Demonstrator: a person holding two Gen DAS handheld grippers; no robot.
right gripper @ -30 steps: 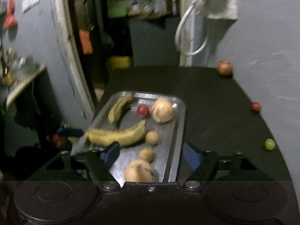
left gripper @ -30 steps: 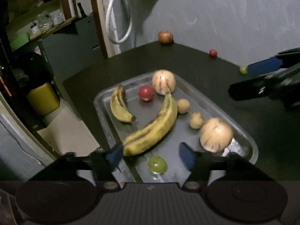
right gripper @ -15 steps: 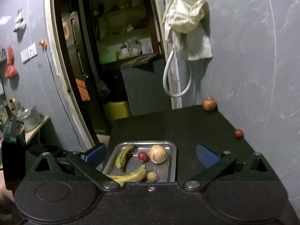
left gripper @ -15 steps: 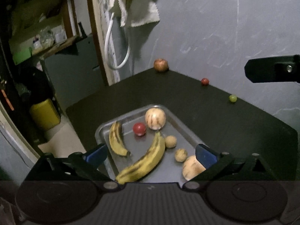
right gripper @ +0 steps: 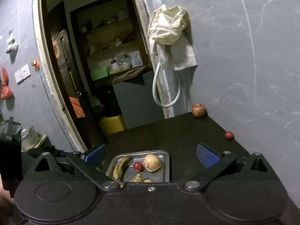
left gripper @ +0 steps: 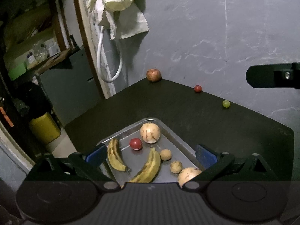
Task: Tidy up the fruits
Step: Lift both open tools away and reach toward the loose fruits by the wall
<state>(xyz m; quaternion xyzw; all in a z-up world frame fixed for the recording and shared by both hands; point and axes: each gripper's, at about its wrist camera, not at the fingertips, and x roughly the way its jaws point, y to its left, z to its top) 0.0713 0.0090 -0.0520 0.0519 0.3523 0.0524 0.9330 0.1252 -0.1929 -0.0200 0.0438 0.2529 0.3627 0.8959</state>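
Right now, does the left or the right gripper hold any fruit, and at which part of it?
Nothing is held. The left gripper and the right gripper both stand wide open above the tray, with no fruit touching their pads.

wall (left gripper: 206, 28): grey | doorway (right gripper: 93, 65): open (dim beyond) | table (left gripper: 187, 112): black

**Tray of fruit on a dark table below wide-open jaws**

The right gripper (right gripper: 151, 154) hangs above the table (right gripper: 187, 131) with its jaws spread wide and nothing between its blue pads (right gripper: 206, 157). A metal tray (right gripper: 166, 166) sits near the table's left edge, holding a banana (right gripper: 121, 166), a small red fruit (right gripper: 137, 166) and a pale round fruit (right gripper: 151, 162) touching it. An apple (right gripper: 198, 110) rests in the far right corner against the wall; another small red fruit (right gripper: 229, 135) lies at the right edge.
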